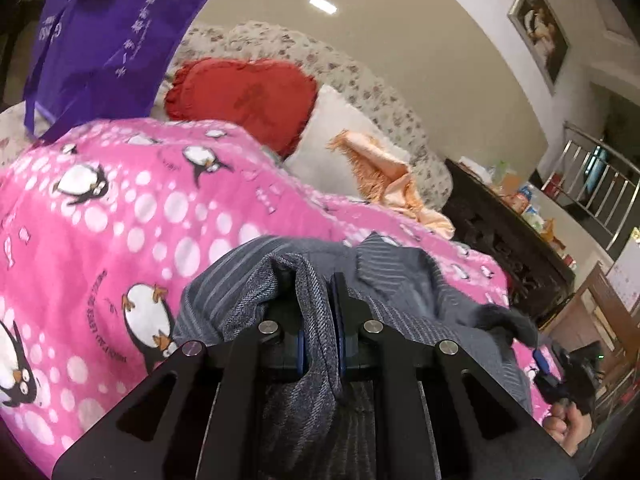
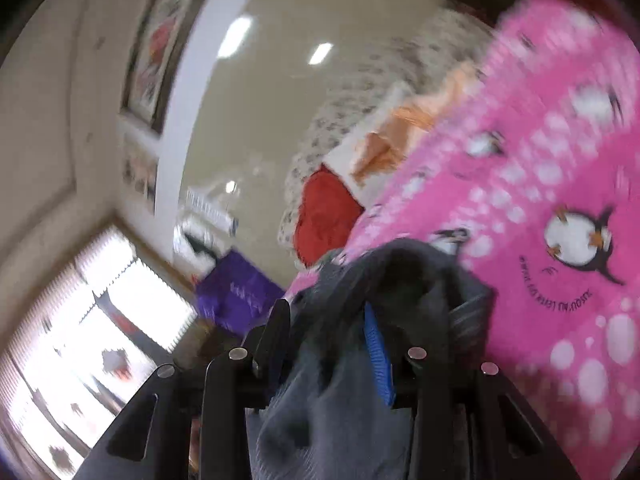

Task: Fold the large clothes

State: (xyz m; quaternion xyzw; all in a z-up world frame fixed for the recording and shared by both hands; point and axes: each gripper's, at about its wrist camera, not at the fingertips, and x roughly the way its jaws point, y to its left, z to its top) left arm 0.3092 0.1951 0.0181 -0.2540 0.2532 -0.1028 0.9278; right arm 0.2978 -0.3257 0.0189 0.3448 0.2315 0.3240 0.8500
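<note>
Grey striped garment (image 1: 316,320), crumpled, lower centre of frame, bunched over pink penguin blanket (image 1: 120,216); one fold pinched upright. Blurred in right wrist view (image 2: 340,360).

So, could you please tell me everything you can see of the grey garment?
The grey garment looks like a woven, denim-like cloth with faint stripes in blue-grey. It is bunched and crumpled, not yet folded flat, over the pink penguin blanket. The left gripper has its jaws shut on a fold; the right gripper pinches another part. The right wrist view is blurred.
</note>
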